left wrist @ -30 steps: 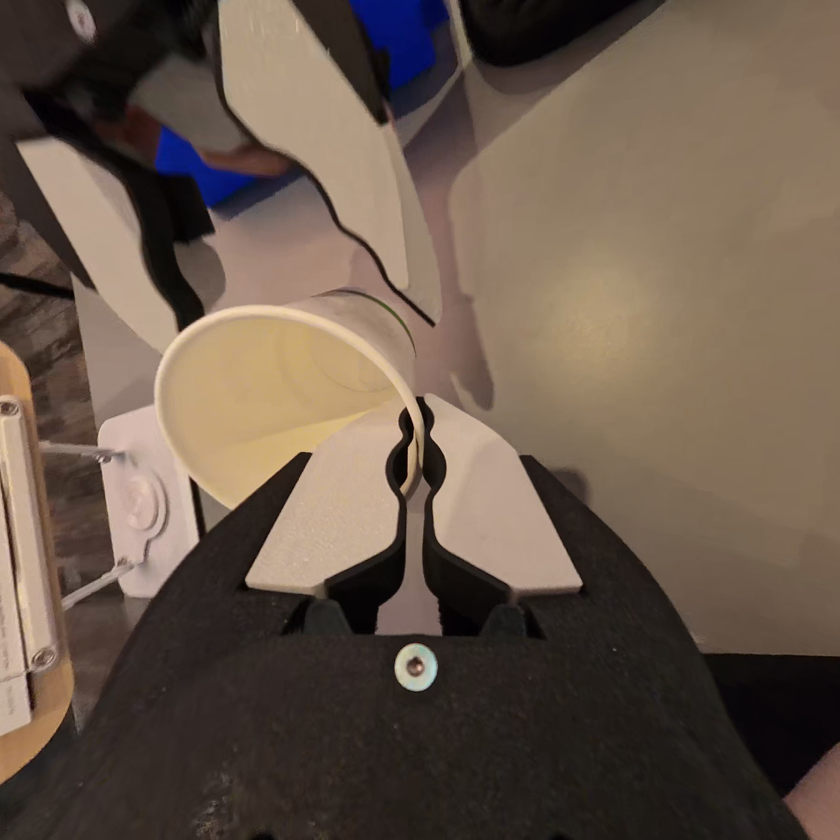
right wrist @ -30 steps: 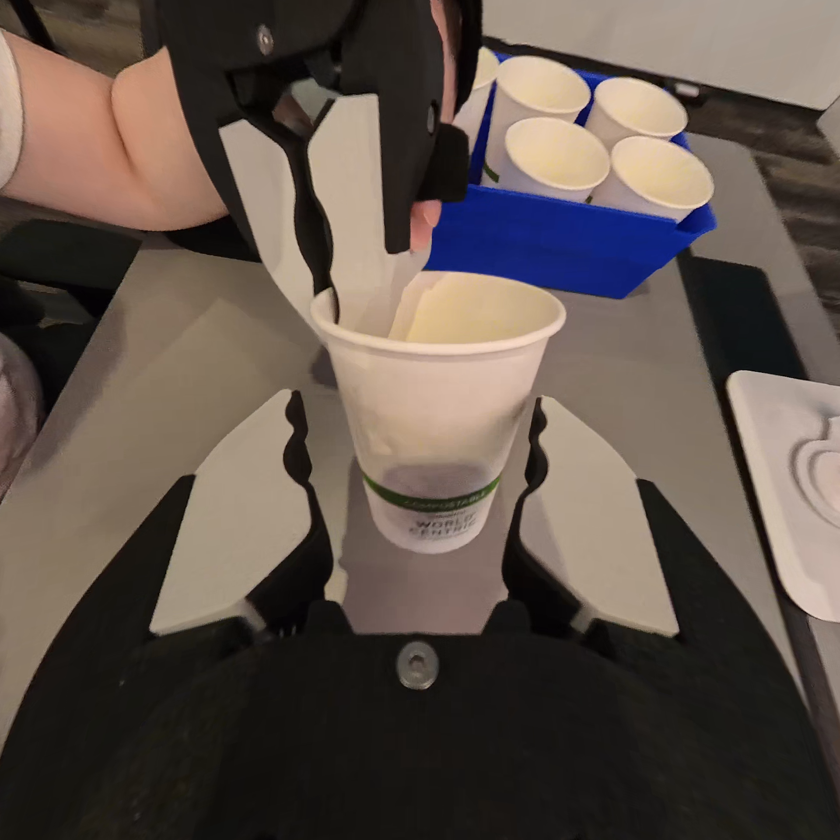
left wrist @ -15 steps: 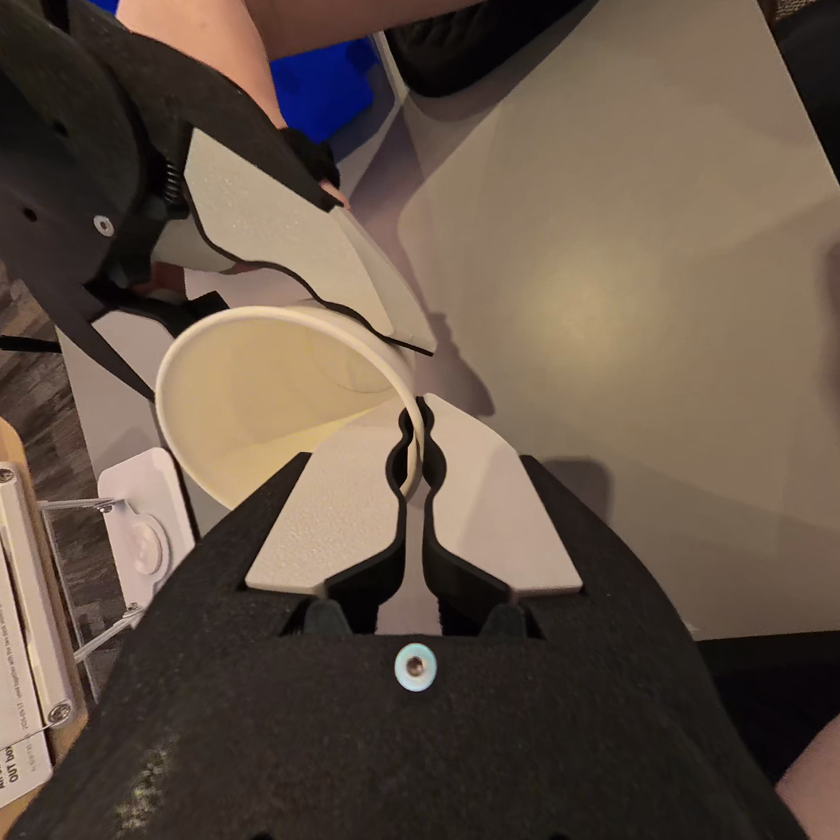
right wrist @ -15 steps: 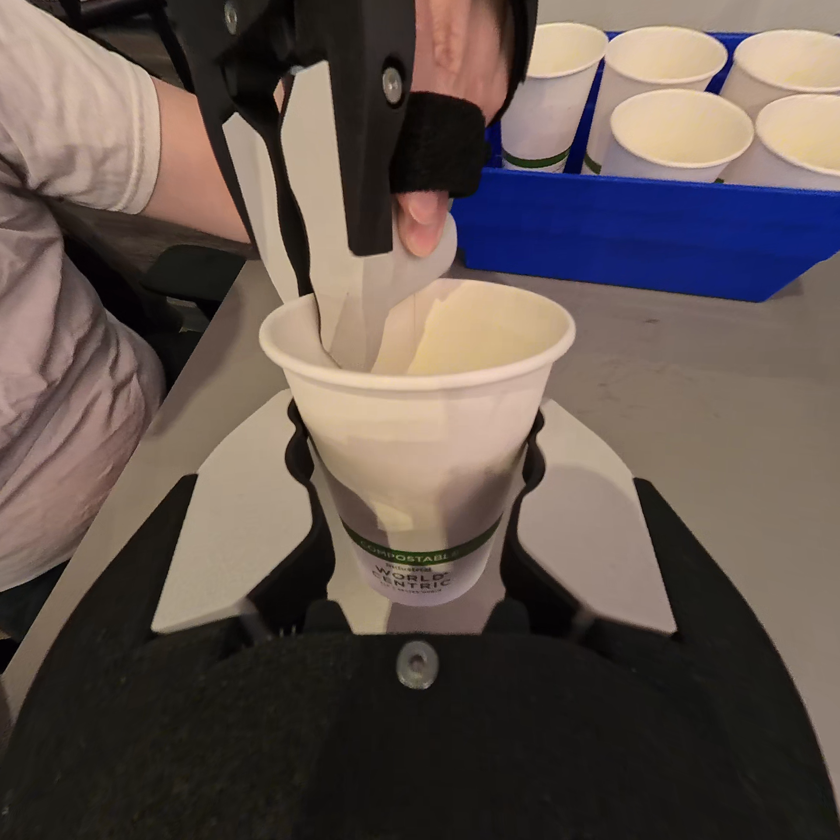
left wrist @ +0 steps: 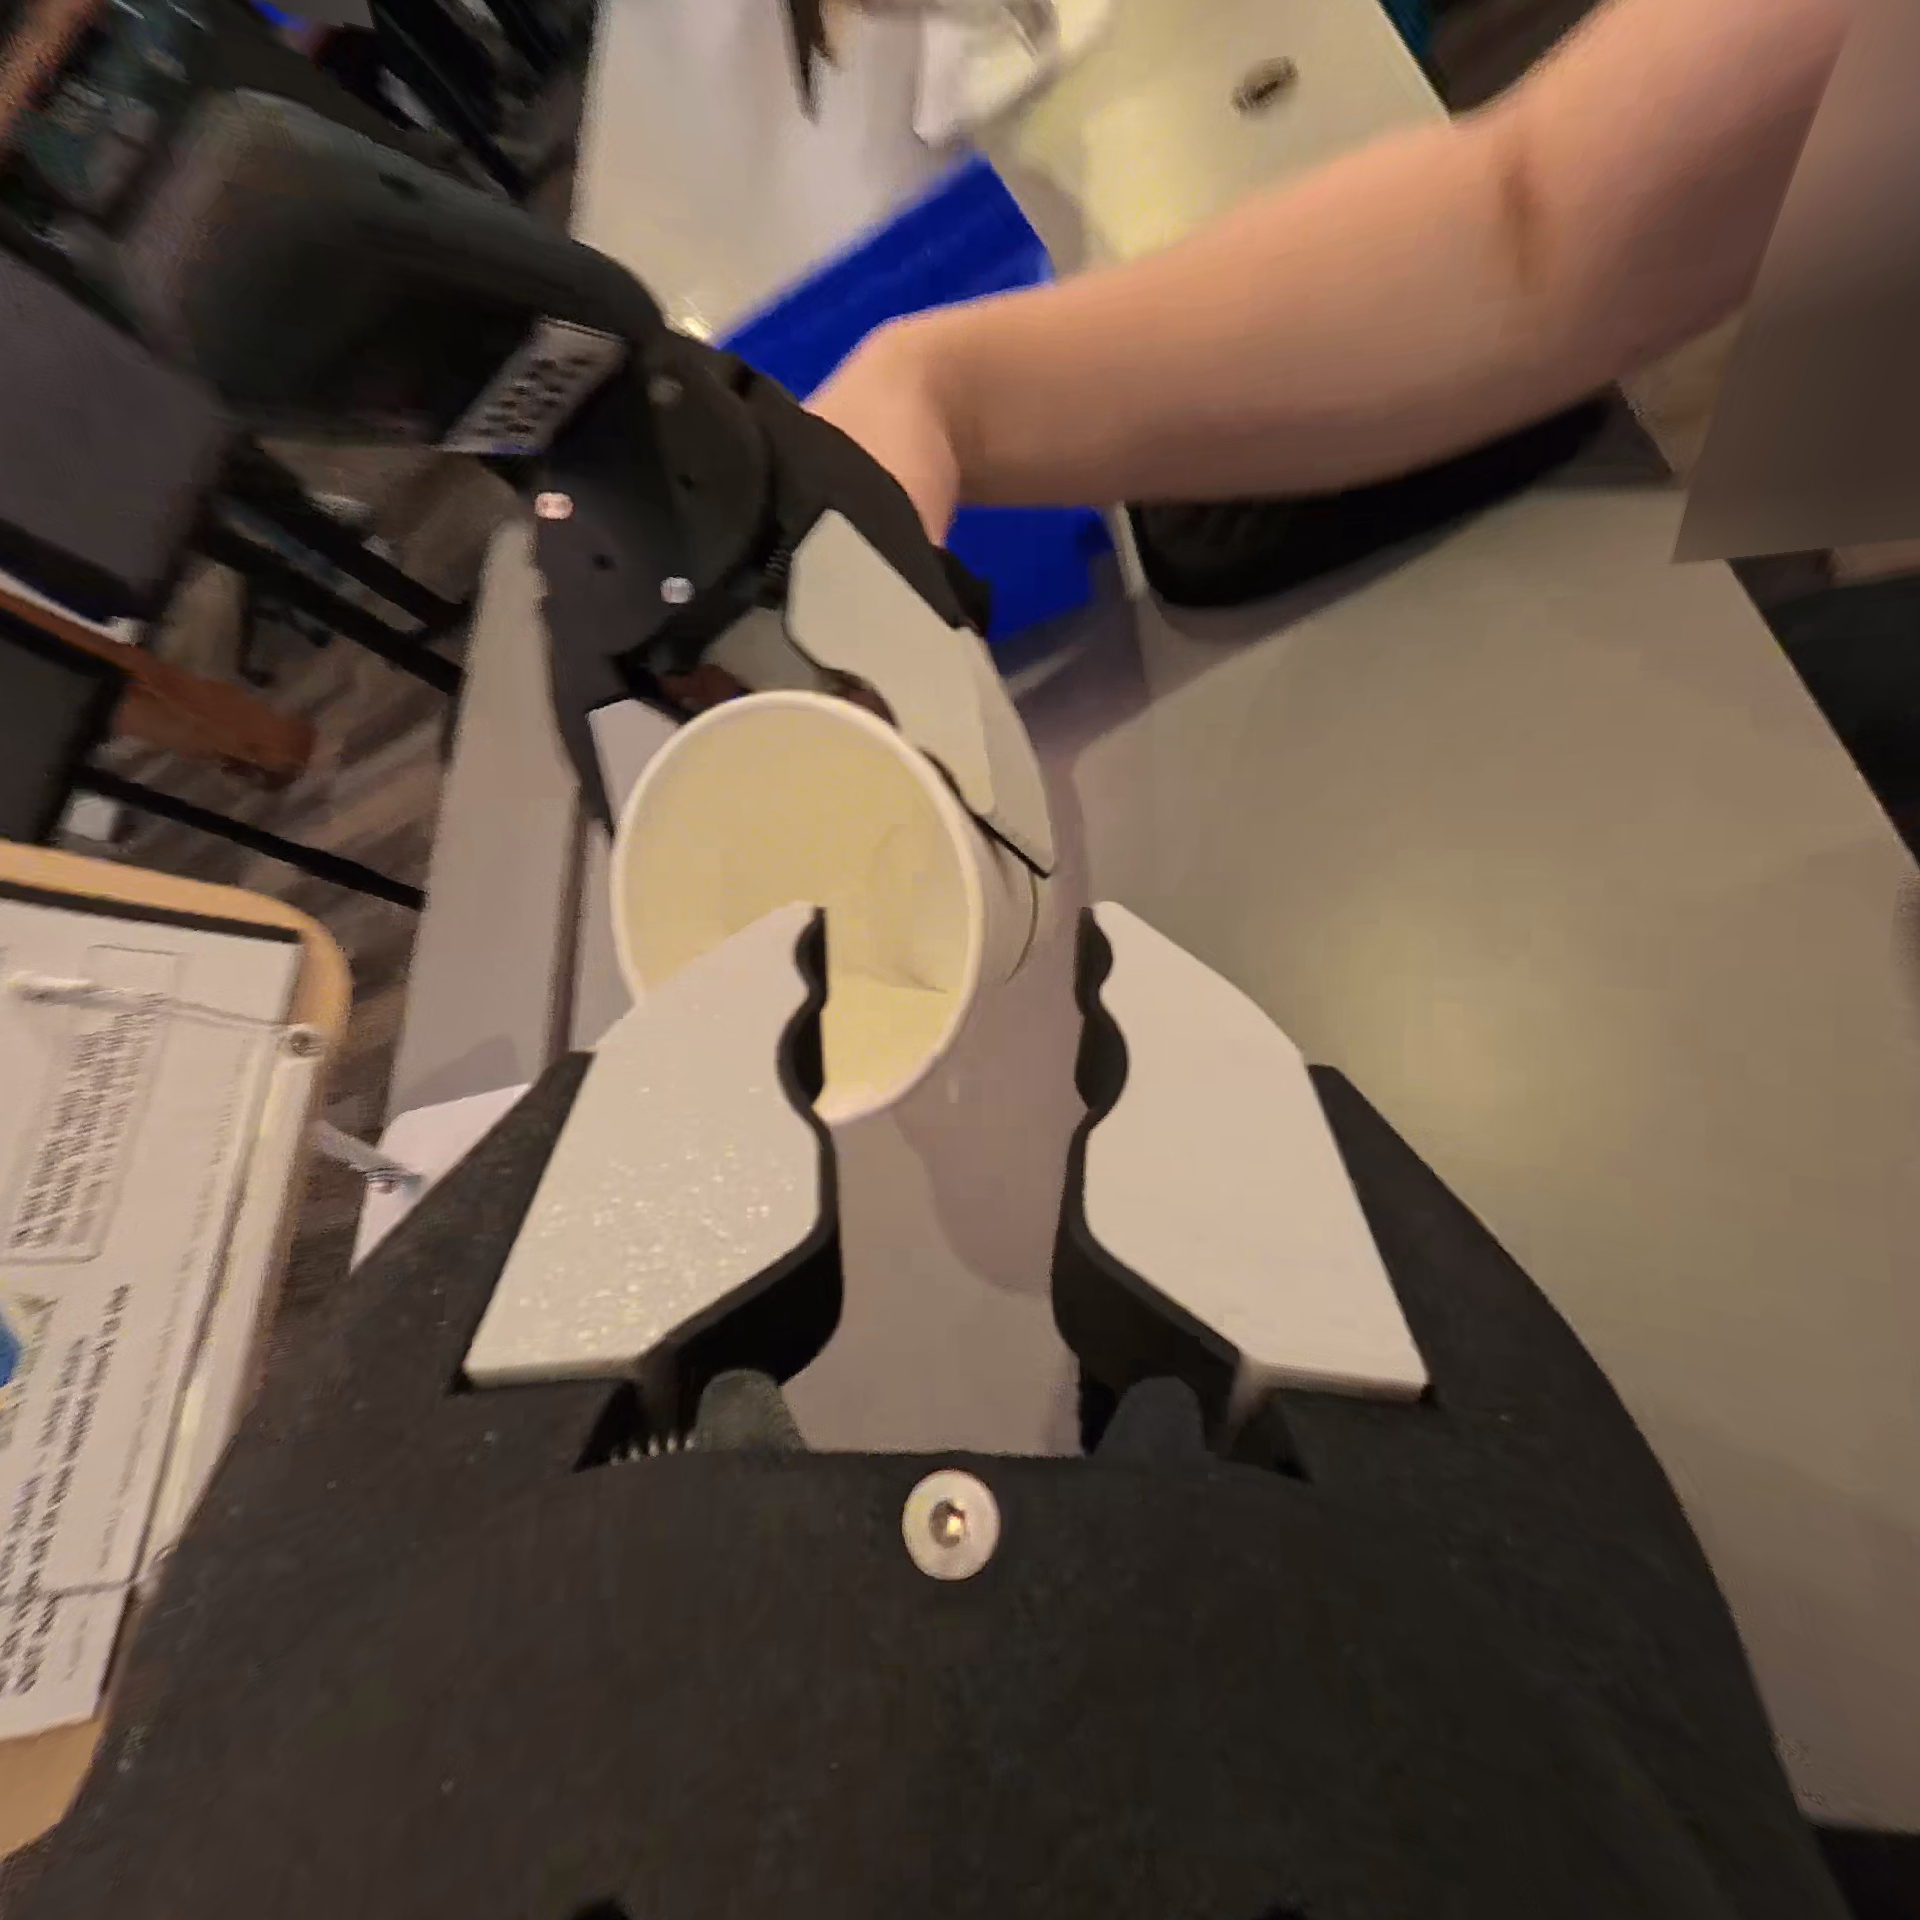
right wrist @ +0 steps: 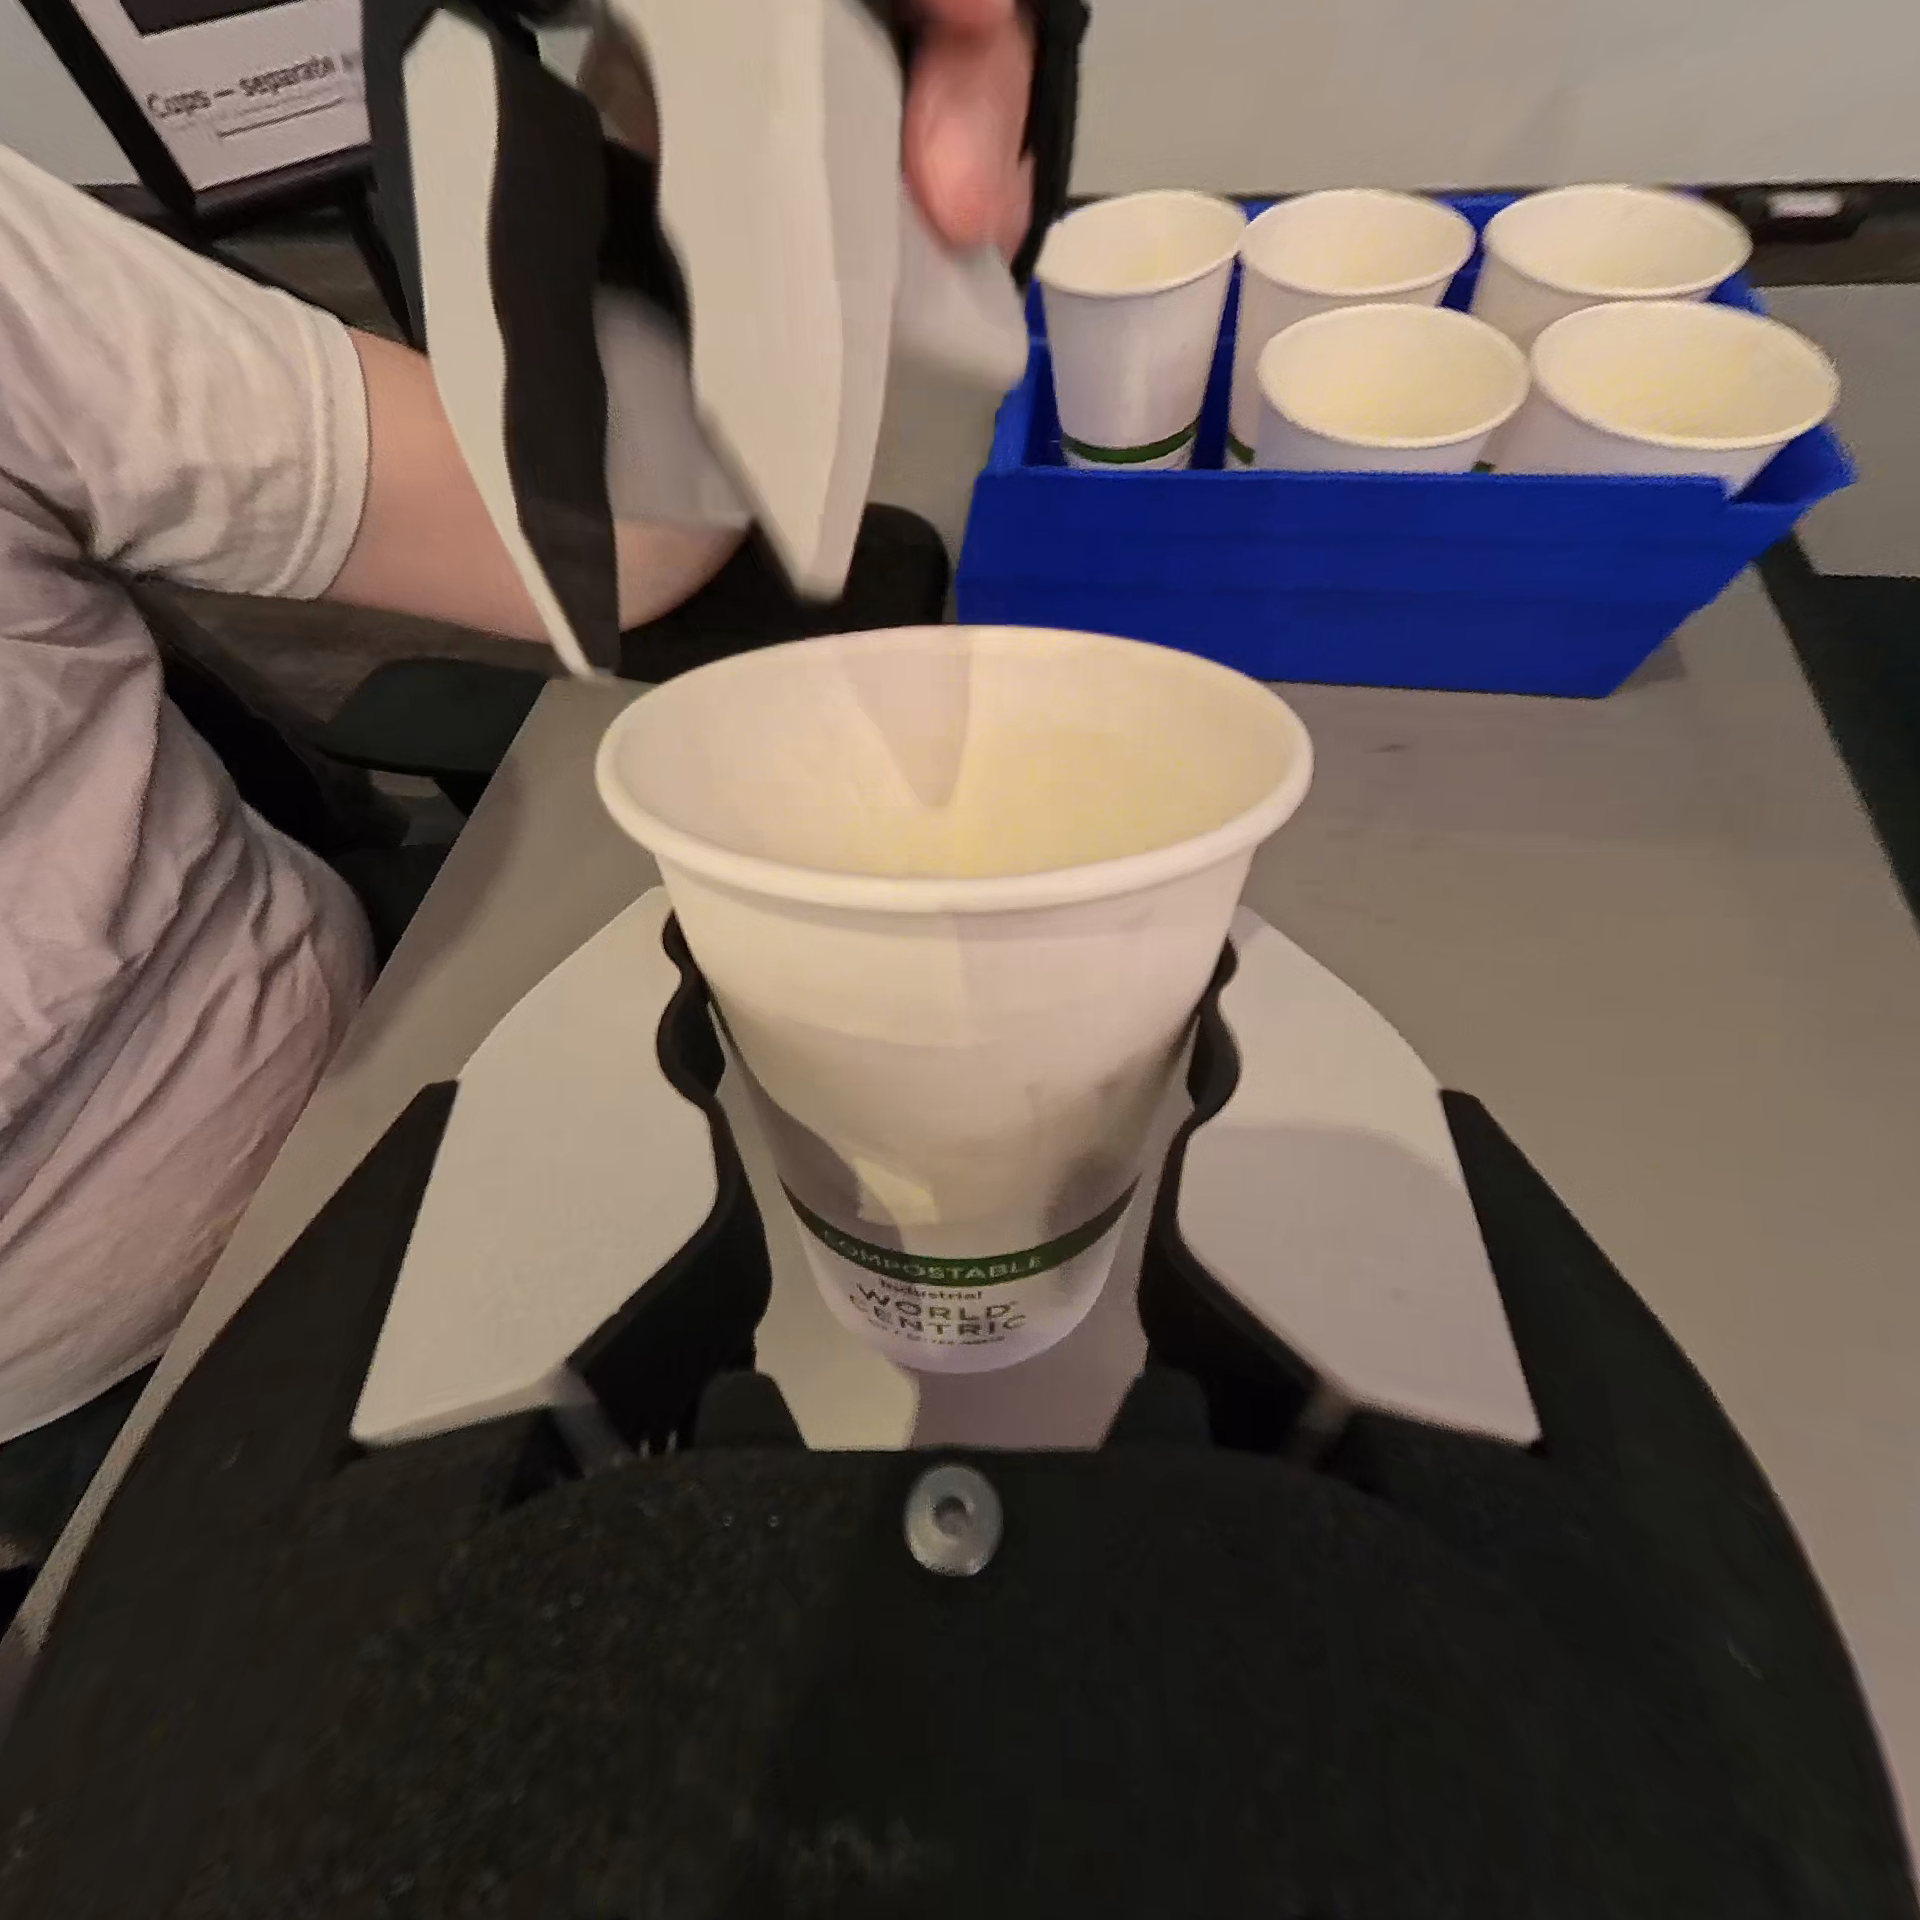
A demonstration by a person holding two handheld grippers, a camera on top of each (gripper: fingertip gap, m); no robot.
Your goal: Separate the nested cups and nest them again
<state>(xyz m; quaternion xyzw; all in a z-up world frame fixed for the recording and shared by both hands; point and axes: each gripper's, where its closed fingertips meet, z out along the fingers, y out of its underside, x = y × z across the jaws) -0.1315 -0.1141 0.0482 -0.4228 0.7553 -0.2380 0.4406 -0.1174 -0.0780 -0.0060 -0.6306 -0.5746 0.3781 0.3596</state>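
Note:
A white paper cup (right wrist: 951, 935) with a green band near its base stands upright between my right gripper's fingers. My right gripper (right wrist: 951, 961) is shut on the cup's body, with one finger on each side. My left gripper (right wrist: 707, 613) hangs open and empty just above the cup's far left rim, apart from it. In the left wrist view the left gripper (left wrist: 951, 925) is open, and the cup (left wrist: 800, 894) lies past its fingertips with its mouth facing me, held by the right gripper's grey fingers (left wrist: 925, 717). I cannot tell whether a second cup sits inside.
A blue bin (right wrist: 1351, 561) holding several white cups (right wrist: 1392, 384) stands at the back right of the grey table (right wrist: 1558, 935). The person's arm (left wrist: 1299, 374) crosses behind. A wooden-edged board with paper (left wrist: 156, 1247) is at the left, off the table.
My left gripper let go of the cup's rim, opened and lifted up out of the cup. My right gripper closed onto the cup's body.

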